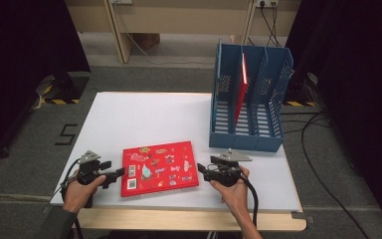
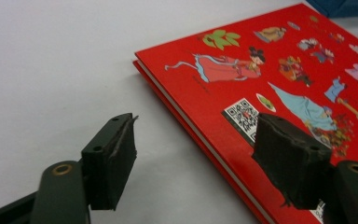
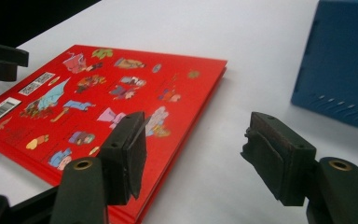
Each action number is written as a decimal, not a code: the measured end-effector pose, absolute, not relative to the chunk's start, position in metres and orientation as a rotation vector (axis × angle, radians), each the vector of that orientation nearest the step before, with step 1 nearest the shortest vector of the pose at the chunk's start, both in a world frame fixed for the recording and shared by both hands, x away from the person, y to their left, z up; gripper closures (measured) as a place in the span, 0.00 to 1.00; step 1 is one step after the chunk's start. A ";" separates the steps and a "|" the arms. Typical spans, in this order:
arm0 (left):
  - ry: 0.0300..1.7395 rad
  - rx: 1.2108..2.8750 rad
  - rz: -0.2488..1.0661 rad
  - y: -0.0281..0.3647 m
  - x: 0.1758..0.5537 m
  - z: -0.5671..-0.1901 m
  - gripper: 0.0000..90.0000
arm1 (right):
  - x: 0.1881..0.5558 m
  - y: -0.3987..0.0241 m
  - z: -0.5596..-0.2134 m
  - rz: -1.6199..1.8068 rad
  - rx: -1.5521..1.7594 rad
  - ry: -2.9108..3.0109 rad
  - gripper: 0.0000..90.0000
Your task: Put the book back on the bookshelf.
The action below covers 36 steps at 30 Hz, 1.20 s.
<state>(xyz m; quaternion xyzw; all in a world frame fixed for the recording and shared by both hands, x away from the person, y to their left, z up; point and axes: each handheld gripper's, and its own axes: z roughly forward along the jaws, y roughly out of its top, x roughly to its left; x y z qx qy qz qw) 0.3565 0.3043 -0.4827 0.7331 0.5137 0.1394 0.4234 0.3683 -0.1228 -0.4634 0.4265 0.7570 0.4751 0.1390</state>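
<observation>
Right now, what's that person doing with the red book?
A person holds a hand-held gripper in each hand, one at each side of the red picture book lying flat on the white table. The left hand-held gripper straddles the book's edge without pinching it; the right hand-held gripper is open at the other edge. Behind stands a blue file rack with another red book in it.

Two grippers are held low over the table by hands entering from the bottom of the high view. The left gripper [image 1: 115, 174] is gripped in the left hand [image 1: 78, 191], with its jaws pointed toward the right. The right gripper [image 1: 202, 171] is gripped in the right hand [image 1: 234, 186], with its jaws pointed toward the left, so the two are aimed at each other. Both pairs of jaws are held apart, with nothing pressed between the pads. A dark sleeve is seen on the left forearm.
</observation>
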 end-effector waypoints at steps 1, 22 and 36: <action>1.282 1.845 0.337 0.303 0.356 -0.483 0.34 | 0.368 -0.122 -0.465 1.379 1.239 2.196 0.42; 1.196 1.913 0.195 0.275 0.343 -0.481 0.53 | 0.361 -0.107 -0.486 1.342 1.303 2.321 0.37; 1.213 1.912 0.166 0.271 0.342 -0.482 0.53 | 0.366 -0.110 -0.496 1.407 1.431 2.351 0.32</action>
